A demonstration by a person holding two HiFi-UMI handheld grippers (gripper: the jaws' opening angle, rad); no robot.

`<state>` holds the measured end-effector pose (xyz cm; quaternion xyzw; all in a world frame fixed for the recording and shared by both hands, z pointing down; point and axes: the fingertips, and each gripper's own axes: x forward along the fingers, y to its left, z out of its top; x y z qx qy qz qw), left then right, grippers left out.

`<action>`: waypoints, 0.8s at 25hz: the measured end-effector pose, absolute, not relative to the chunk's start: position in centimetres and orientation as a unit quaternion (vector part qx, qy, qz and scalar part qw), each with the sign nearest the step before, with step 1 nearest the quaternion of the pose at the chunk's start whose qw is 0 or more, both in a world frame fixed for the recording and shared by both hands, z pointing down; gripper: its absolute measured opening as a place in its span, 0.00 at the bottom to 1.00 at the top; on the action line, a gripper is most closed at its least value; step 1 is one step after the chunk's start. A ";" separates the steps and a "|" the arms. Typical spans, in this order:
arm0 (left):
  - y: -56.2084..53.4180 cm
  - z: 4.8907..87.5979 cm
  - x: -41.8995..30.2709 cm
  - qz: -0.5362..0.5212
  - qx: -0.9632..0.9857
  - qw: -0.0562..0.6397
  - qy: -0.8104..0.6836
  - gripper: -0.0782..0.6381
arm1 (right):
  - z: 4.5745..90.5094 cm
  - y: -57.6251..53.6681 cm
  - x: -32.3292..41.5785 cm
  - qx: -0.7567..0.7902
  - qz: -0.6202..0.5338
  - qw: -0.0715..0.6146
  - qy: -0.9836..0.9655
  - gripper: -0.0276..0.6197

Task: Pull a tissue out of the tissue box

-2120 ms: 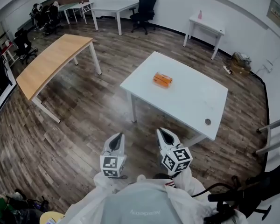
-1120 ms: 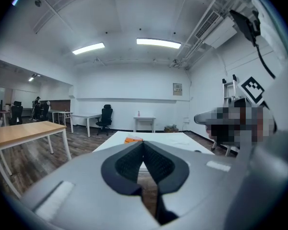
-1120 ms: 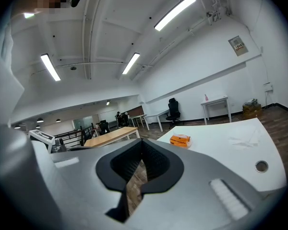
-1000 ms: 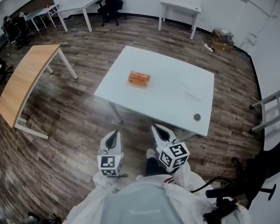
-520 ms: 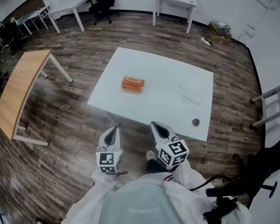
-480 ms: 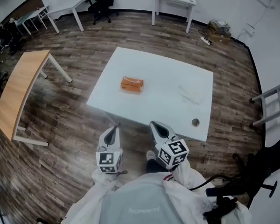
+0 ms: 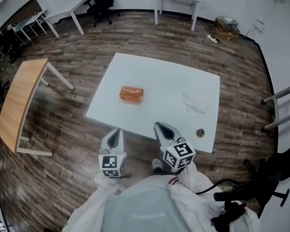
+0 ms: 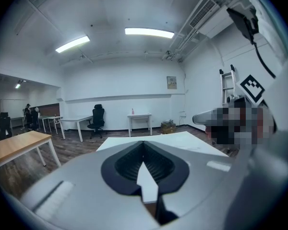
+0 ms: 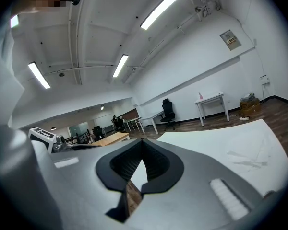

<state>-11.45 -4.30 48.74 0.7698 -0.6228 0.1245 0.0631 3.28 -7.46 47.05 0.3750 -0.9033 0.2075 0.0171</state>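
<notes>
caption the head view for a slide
Left claw and right claw, both shut, near white table with orange tissue box.

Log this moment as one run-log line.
left gripper: shut, empty | right gripper: shut, empty | tissue box: on white table, ahead of both grippers, untouched

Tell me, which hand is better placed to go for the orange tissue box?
Left, narrowly. The left gripper sits nearly in line with the tissue box on the table; the right gripper is off to the box's right side. Both are shut, empty and short of it.
</notes>
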 end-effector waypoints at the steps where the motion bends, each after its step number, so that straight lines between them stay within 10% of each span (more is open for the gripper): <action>1: -4.7 48.6 -11.3 0.126 0.769 0.062 -0.624 0.11 | 47.0 -7.9 3.4 0.374 0.208 0.015 -0.904 0.05; 20: -8.9 48.2 -12.2 0.138 0.758 0.058 -0.635 0.11 | 47.2 -13.4 2.5 0.358 0.225 0.000 -0.906 0.05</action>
